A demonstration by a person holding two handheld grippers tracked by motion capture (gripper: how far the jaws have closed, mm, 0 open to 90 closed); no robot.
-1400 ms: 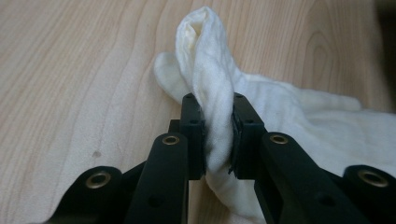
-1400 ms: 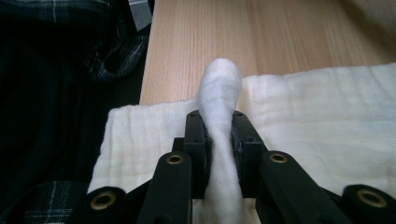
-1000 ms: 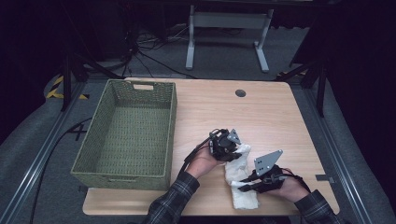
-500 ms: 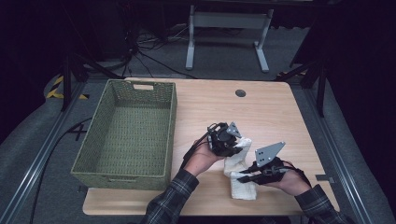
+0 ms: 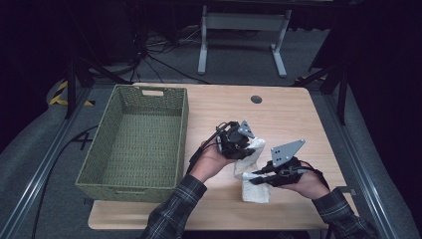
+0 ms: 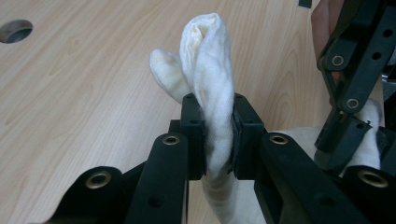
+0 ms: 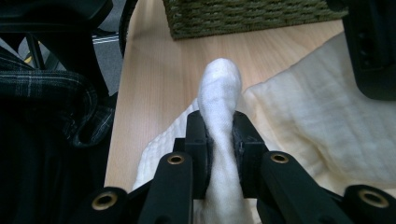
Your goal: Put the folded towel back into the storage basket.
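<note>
The cloth [image 5: 251, 172] is cream-white, soft and finely textured, crumpled into a loose bundle. It sits near the table's front edge, right of the basket, its lower end on the wood and its upper part lifted. One bunched fold [image 6: 210, 79] stands up pinched; another pinched fold [image 7: 219, 93] rises likewise.

**Both grippers clamped, forearms raised over near table edge**

Left gripper [image 5: 245, 142]: jaws nearly closed, pads pinching a fold of white cloth [image 5: 255, 186]; held in the left hand [image 5: 211, 158], wrist bent, plaid sleeve entering from below. Right gripper [image 5: 255, 177]: jaws likewise nearly closed on a fold of the same cloth, lying roughly level, pointing toward the left hand, carried by the right hand [image 5: 303, 183].
</note>
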